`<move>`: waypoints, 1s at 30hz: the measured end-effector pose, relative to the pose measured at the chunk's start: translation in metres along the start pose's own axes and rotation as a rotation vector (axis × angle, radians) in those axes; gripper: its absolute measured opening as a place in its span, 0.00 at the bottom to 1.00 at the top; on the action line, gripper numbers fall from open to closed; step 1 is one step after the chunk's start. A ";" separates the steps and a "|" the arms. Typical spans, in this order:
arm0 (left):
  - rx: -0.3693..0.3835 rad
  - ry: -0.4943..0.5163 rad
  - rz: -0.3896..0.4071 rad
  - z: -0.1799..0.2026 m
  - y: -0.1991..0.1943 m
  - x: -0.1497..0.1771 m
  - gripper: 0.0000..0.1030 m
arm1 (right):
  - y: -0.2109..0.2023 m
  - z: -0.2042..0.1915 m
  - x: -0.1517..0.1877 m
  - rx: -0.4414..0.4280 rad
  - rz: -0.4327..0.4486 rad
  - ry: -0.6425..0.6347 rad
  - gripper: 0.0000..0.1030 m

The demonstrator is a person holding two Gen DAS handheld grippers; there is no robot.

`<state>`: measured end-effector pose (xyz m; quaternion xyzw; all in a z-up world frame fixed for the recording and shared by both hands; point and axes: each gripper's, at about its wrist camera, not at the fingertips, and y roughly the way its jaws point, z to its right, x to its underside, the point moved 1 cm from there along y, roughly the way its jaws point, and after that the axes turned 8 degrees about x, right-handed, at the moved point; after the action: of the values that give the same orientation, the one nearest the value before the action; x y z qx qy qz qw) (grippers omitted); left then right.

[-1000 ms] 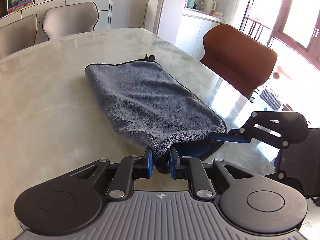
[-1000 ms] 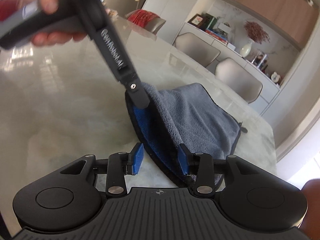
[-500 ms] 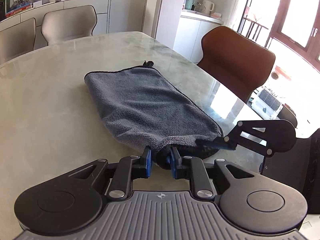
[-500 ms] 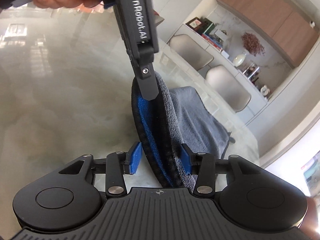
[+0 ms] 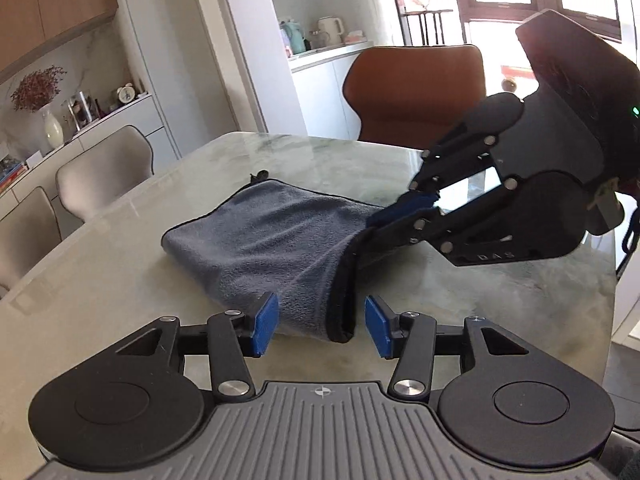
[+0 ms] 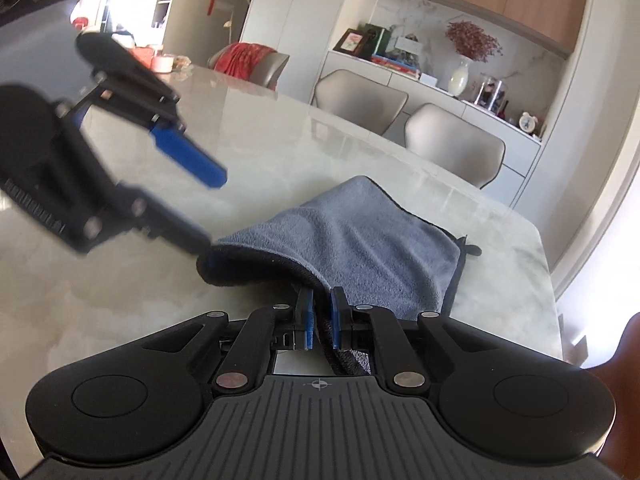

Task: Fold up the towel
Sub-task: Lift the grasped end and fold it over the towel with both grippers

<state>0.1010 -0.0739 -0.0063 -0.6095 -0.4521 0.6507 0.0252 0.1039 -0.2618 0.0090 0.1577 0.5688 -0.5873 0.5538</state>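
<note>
marble, pale and glossy, fills most of what i see: the table (image 5: 400, 160) spreads out ahead of both my claws and carries everything else. beyond it from my left claw stands a brown chair (image 5: 416, 92), and off to that claw's left two beige chairs (image 5: 108, 168) sit against the table's edge, with a white vase (image 6: 459, 76) on the sideboard behind them.

next in size is the grey towel (image 5: 272, 248), folded over on the table with its dark-trimmed open edge turned toward my claws. from my left claw it lies straight ahead, its near end sitting between the two blue pads (image 5: 264, 322) without either pad pressing on it. part of the near edge is raised off the marble rather than lying flat.

my left gripper (image 5: 322, 324) is spread wide, pads well apart on either side of the towel's near corner. my right gripper (image 6: 320, 316) is pressed together, pinching the towel's dark hem; from the left claw's view it comes in from the right and bites the far end of that same open edge. a small dark hanging loop (image 5: 258, 176) pokes out at the towel's far corner.
</note>
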 end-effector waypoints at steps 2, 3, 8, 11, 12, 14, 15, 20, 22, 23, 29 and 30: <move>0.001 0.025 0.010 0.006 0.005 0.000 0.50 | 0.002 0.004 -0.003 -0.002 0.002 0.016 0.09; -0.001 0.039 0.014 0.009 0.007 -0.001 0.50 | 0.001 0.005 -0.004 -0.002 0.001 0.019 0.09; -0.070 0.117 0.002 0.019 0.026 0.000 0.49 | -0.001 0.010 -0.006 -0.019 -0.001 0.049 0.09; -0.109 0.130 -0.022 0.019 0.044 0.003 0.48 | -0.001 0.014 -0.006 -0.028 0.001 0.066 0.09; -0.115 0.123 -0.029 0.017 0.048 0.004 0.40 | -0.001 0.016 -0.006 -0.033 0.001 0.074 0.09; -0.112 0.106 -0.039 0.014 0.053 0.005 0.18 | -0.001 0.017 -0.006 -0.035 0.003 0.078 0.09; -0.100 0.077 -0.046 0.009 0.056 0.004 0.16 | 0.000 0.018 -0.006 -0.038 0.003 0.079 0.09; -0.064 -0.022 -0.029 -0.009 0.046 0.000 0.10 | -0.002 0.013 0.000 -0.033 -0.004 0.024 0.11; -0.055 -0.042 -0.017 -0.012 0.038 -0.002 0.10 | -0.005 0.006 0.005 -0.022 -0.019 -0.027 0.17; -0.049 -0.055 -0.011 -0.014 0.035 -0.004 0.09 | -0.006 0.002 0.008 -0.016 -0.024 -0.052 0.24; -0.032 -0.113 0.008 -0.026 0.027 -0.009 0.09 | -0.008 -0.020 0.024 0.065 -0.031 -0.211 0.31; -0.027 -0.116 0.009 -0.027 0.027 -0.009 0.09 | -0.008 -0.022 0.027 0.072 -0.029 -0.230 0.31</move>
<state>0.1392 -0.0807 -0.0120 -0.5731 -0.4589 0.6788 -0.0121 0.0782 -0.2576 -0.0159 0.1007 0.4824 -0.6295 0.6008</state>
